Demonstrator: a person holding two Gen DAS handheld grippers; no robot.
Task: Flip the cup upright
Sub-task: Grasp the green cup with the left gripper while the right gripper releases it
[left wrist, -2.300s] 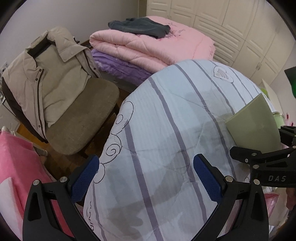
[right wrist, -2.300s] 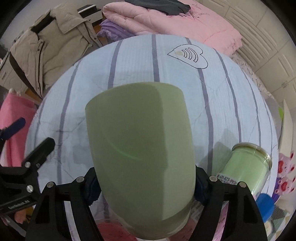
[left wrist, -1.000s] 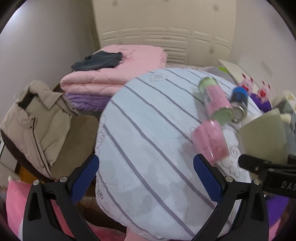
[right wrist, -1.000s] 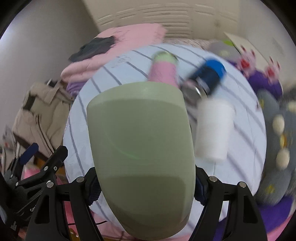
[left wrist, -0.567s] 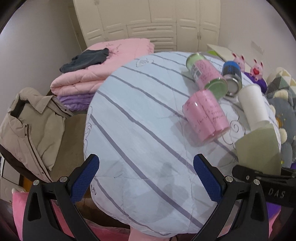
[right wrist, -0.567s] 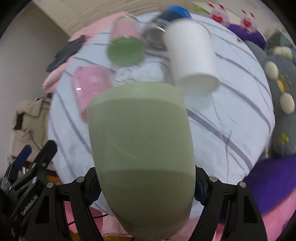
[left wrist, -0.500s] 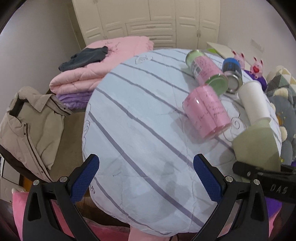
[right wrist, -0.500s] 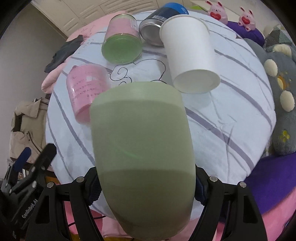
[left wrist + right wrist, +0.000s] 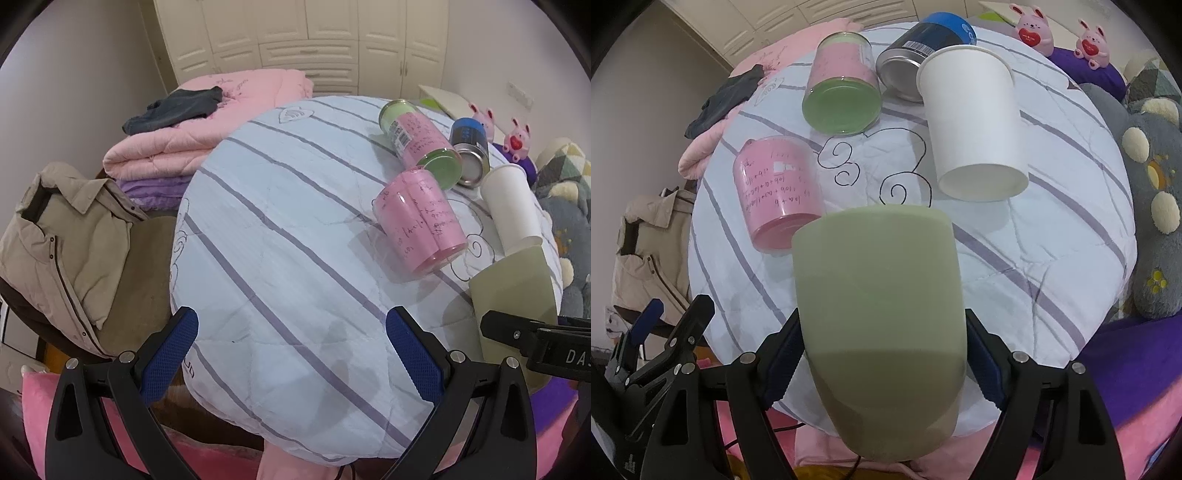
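Gripping the green cup (image 9: 882,295) by its smooth, rigid sides, your right tongs (image 9: 882,354) hold it above the striped quilt's (image 9: 280,236) near edge; left tongs (image 9: 291,354) gape empty.

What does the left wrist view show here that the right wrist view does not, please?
Only the left wrist view shows the open, empty left tool and the white wardrobe.

Only the right wrist view shows the right tool shut on the green cup from both sides, and the grey plush.

Both show the striped cushion, the pink cup lying on its side, the green-ended pink can, the blue can, the white paper cup and the beige jacket.
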